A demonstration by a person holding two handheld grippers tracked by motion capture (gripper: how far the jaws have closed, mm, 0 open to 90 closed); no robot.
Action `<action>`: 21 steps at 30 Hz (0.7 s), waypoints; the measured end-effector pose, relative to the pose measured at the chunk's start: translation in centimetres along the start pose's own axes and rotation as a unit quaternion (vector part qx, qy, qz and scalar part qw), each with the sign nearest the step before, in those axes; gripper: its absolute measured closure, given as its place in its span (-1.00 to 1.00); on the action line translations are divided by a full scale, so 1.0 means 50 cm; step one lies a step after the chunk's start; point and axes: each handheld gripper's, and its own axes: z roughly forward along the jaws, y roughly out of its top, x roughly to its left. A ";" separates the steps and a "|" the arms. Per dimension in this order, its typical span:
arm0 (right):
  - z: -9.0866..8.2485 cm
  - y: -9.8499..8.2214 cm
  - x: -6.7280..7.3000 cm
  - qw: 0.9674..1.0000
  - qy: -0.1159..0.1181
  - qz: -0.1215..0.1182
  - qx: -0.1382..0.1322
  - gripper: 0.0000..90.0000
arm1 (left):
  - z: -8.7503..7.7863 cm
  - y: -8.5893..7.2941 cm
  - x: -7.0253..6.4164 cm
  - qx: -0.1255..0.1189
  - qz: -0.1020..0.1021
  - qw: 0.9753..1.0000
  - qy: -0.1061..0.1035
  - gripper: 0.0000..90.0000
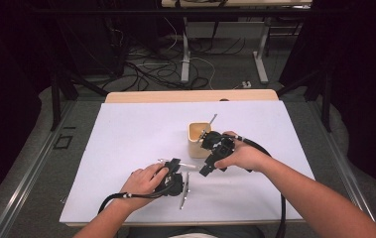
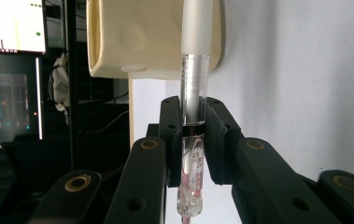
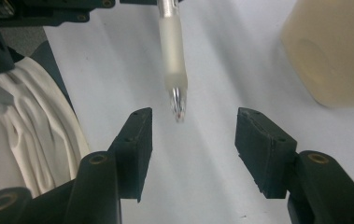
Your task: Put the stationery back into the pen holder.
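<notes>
1. L hand-held gripper (image 1: 173, 171), near table edge, L of centre: jaws clamped tight on a clear pen (image 2: 192, 140). Left gripper view shows the pads pinching the pen's see-through barrel, frosted white grip section sticking out past the jaws twd the cup. From above, pen lies roughly level just off the sheet, tip end pointing R.

2. 2nd pen (image 1: 185, 189), silver/grey, loose on the white sheet just R of the L gripper, lying near-lengthwise twd the person. Not touched by either gripper.

3. Table (image 1: 126, 129): white sheet over most of it, wood strip along far edge.

4. Cup (image 1: 198, 139), cream/beige, squarish w/ rounded corners, upright at mid-table; one thin pen-like item standing in it, leaning out to the far R. Sits just beyond both grippers.

5. R hand-held gripper (image 1: 209, 151), right beside the cup's near-R side, angled down-L twd the held pen: jaws apart, nothing btwn the pads. In right gripper view (image 3: 193, 126) the clear pen's tip hangs in the gap ahead of the jaws, touching neither pad.
</notes>
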 end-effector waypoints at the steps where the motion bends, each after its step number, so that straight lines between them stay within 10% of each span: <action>1: 0.000 0.000 0.000 1.000 0.000 0.000 0.000 0.03 | 0.001 -0.001 0.003 -0.002 -0.004 1.000 0.003 0.76; 2: -0.003 -0.005 -0.002 1.000 -0.004 0.008 -0.006 -0.01 | 0.007 -0.004 0.004 -0.024 -0.042 0.999 0.005 0.76; 12: -0.012 -0.037 -0.013 0.998 -0.019 0.033 -0.056 -0.38 | 0.014 -0.017 0.043 -0.031 -0.092 0.995 -0.003 0.76; 21: -0.029 -0.063 -0.022 0.989 -0.065 0.065 -0.114 -0.66 | 0.017 -0.025 0.077 -0.039 -0.138 0.990 -0.012 0.76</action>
